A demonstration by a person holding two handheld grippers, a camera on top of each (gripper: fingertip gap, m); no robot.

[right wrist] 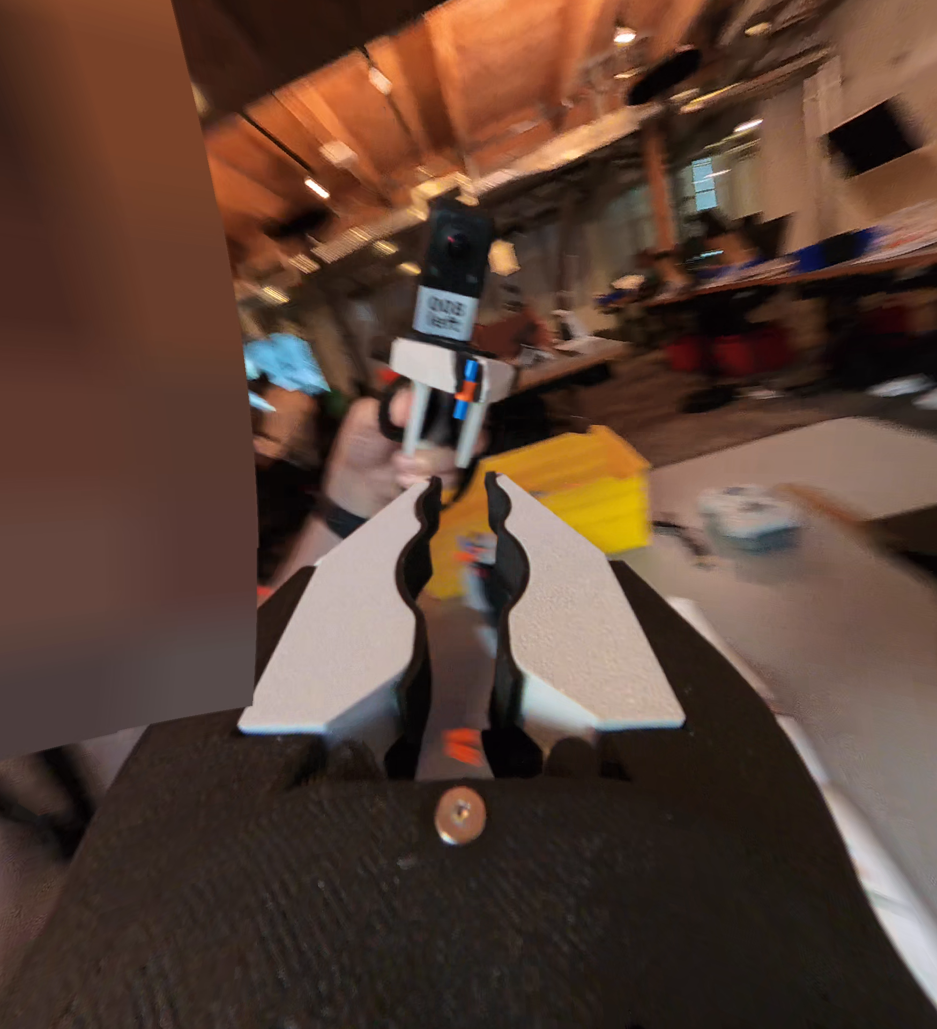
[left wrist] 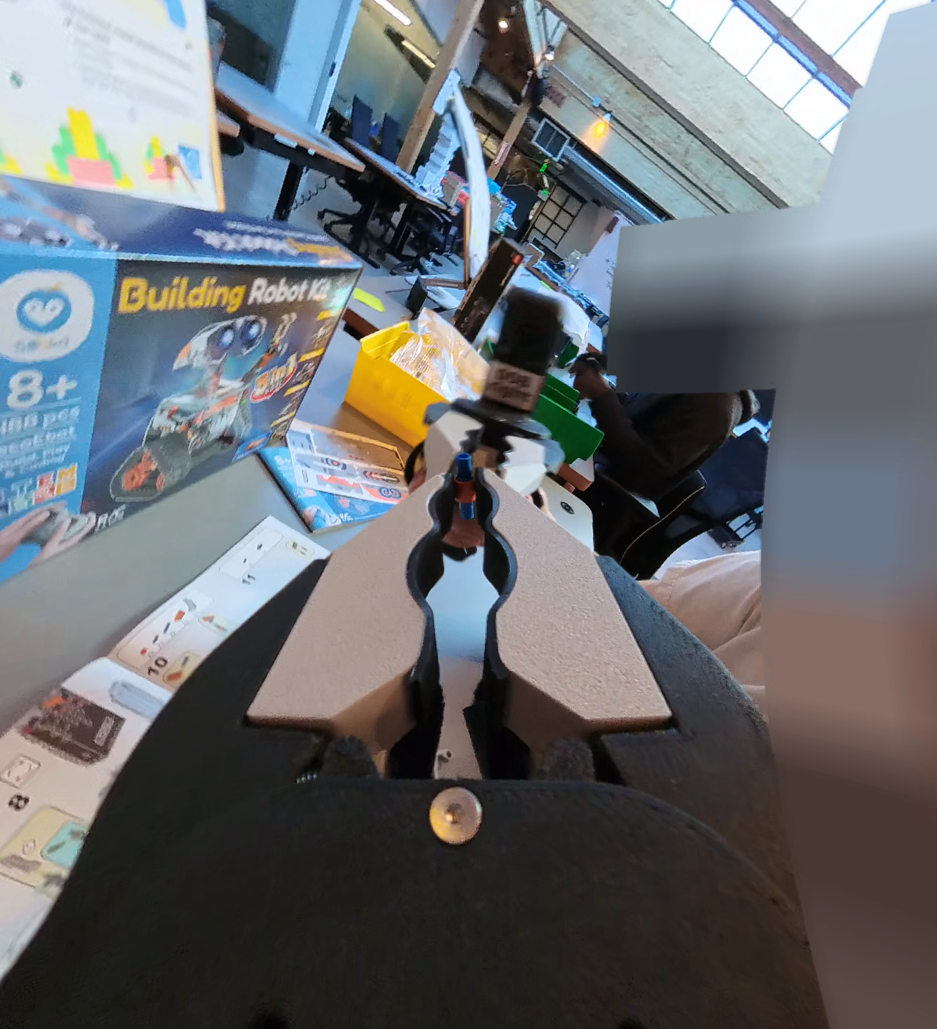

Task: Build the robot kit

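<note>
left gripper [left wrist: 462, 479] raised off counter [left wrist: 188, 534], tips pinching small blue-and-orange rod piece [left wrist: 463, 493]. right gripper [right wrist: 460, 484] facing it, jaws narrowly parted, empty, just short of piece. yellow bin [right wrist: 583, 490] and kit box [left wrist: 165, 378] beyond. risk, as judged: thin tip grip may let piece twist or drop; right view blurred, so misaligned approach could knock it loose.

A blue building-kit box [left wrist: 137, 384] with a tracked robot pictured on its face stands on the grey counter [left wrist: 93, 562], a second box with coloured brick shapes [left wrist: 87, 94] resting on top. An open instruction sheet [left wrist: 137, 662] lies in front. Farther back sit a yellow bin [left wrist: 394, 384] holding clear plastic bags, green bins [left wrist: 572, 423] and a flat blue booklet [left wrist: 344, 479].
</note>
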